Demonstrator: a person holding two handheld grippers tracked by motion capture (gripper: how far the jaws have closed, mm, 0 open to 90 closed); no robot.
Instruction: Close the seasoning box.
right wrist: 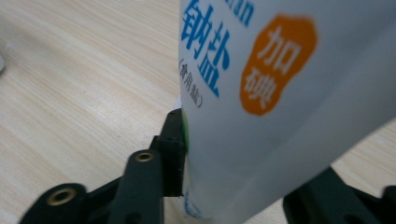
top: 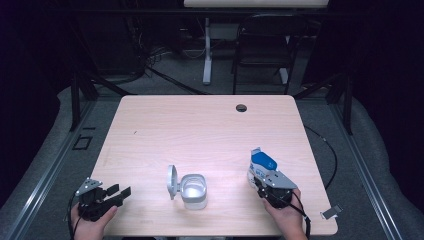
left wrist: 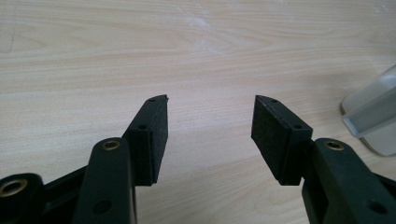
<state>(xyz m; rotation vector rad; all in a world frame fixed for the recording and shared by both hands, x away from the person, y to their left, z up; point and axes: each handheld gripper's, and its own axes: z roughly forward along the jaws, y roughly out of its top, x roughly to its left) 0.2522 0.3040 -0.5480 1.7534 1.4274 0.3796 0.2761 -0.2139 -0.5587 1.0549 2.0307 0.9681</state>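
**Salt bag between the right jaws, open tub at table centre**

Surface: pale wood-grain table (top: pixel 210 130), rounded corners, a round dark cable hole (top: pixel 241 108) near its far edge at upper centre of the high view. Small metal clip (top: pixel 330 212) lies at the table's lower right corner. Around it, grey floor and black curtained surrounds; a dark chair (top: pixel 262 47) and a white table leg (top: pixel 207 50) stand at top centre, cables trailing on the floor beside them.

Task things: a clear plastic tub (top: pixel 193 190) sits lower centre of the high view, its hinged lid (top: pixel 172 181) flipped up at the tub's left. In the left gripper view a corner of it shows at the right edge (left wrist: pixel 373 116).

Right gripper (top: pixel 267 186), lower right of the high view, has a white-and-blue salt bag (top: pixel 262 165) between its jaws. In the right gripper view the bag (right wrist: pixel 280 93) takes up the right half of the frame, and the left pad (right wrist: pixel 175 149) lies against it; the other pad is hidden behind the bag, so a firm pinch cannot be confirmed.

Writing on bag: blue characters "钠盐", smaller "(食用盐)" beneath, and an orange badge reading "加碘". Blue Latin letters at the top are cut off.

Left gripper (top: pixel 120 192), lower left of the high view, rests at the table edge with jaws spread and nothing between them (left wrist: pixel 210 135); bare wood shows in the gap.
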